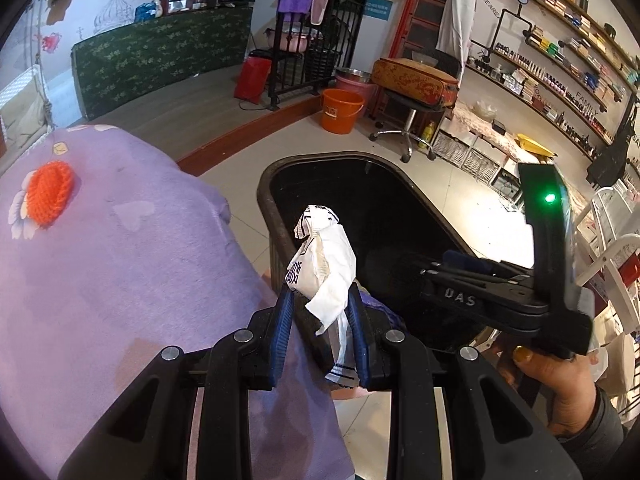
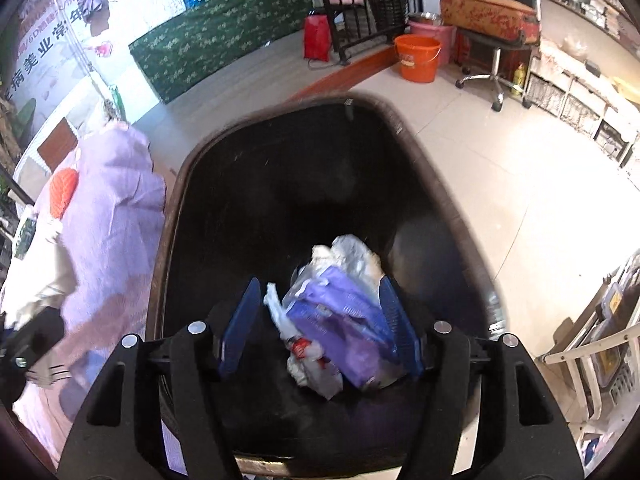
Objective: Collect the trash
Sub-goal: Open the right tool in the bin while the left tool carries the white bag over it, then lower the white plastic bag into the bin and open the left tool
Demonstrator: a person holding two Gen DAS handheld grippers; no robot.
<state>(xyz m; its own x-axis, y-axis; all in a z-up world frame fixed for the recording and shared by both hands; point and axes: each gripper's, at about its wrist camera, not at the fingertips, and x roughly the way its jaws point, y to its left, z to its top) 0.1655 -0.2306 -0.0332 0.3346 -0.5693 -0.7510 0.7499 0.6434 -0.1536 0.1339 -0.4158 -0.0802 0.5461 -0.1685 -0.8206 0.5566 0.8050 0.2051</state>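
My left gripper is shut on a crumpled white paper wrapper with dark print. It holds the wrapper over the near rim of a black trash bin. The right gripper hangs over the same bin at the right of the left wrist view, held by a hand. In the right wrist view my right gripper stands open above the bin. A bundle of purple and white wrappers lies between its blue fingers and leans against the right finger. The left finger is clear of it.
A purple blanket with an orange knitted flower lies left of the bin. An orange bucket and a wheeled stool stand on the tiled floor beyond. A white rack is at the right.
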